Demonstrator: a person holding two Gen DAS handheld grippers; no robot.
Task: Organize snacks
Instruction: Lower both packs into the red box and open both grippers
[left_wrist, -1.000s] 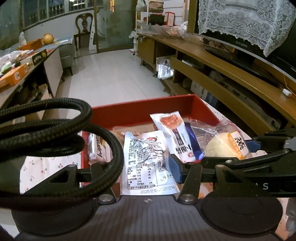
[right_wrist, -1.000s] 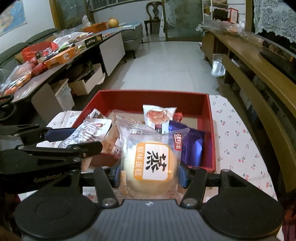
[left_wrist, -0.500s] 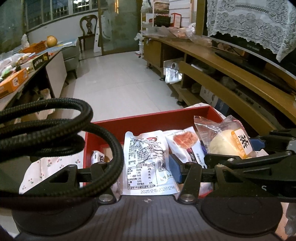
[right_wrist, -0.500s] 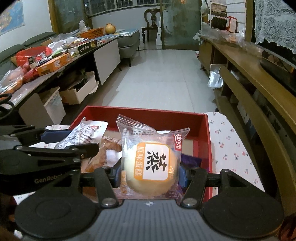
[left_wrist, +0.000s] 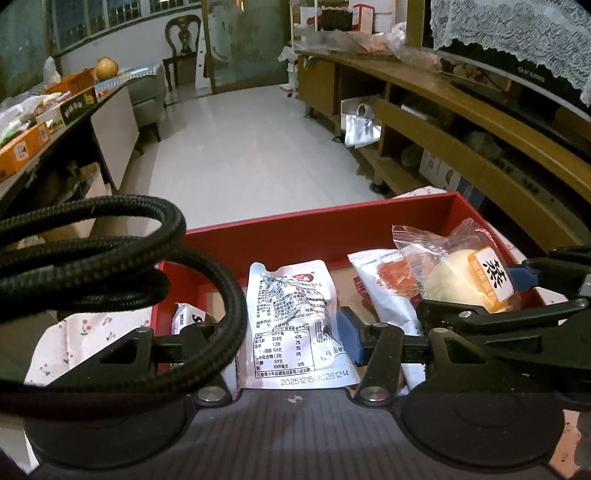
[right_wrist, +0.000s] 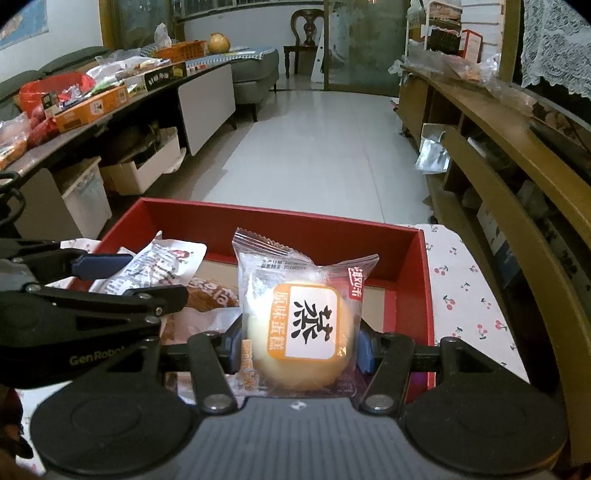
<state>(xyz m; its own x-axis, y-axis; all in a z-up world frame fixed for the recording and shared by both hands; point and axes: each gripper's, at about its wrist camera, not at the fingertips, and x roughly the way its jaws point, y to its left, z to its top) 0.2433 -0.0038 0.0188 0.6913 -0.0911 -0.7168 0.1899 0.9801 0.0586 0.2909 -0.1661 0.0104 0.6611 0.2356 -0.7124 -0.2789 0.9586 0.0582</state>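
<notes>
In the left wrist view my left gripper (left_wrist: 291, 332) is shut on a silvery white snack pouch (left_wrist: 291, 314) with a printed label, held upright over the red box (left_wrist: 314, 229). In the right wrist view my right gripper (right_wrist: 301, 347) is shut on a clear packet with a round yellow cake (right_wrist: 303, 325), also above the red box (right_wrist: 295, 218). The two grippers hang side by side. Each view shows the other's load: the cake packet (left_wrist: 469, 273) and the pouch (right_wrist: 155, 266). A white packet with a red picture (left_wrist: 384, 291) and a brown packet (right_wrist: 210, 295) lie inside the box.
The box stands on a flowered cloth (right_wrist: 465, 295). A wooden shelf unit (right_wrist: 517, 155) runs along the right, a long table with boxes (right_wrist: 92, 107) along the left. A black cable (left_wrist: 110, 258) loops across my left gripper's left finger. Pale floor tiles (right_wrist: 325, 147) lie beyond.
Both grippers have moved forward and down over the red box with their packets held. The box's far wall now sits closer and its contents are more covered.
</notes>
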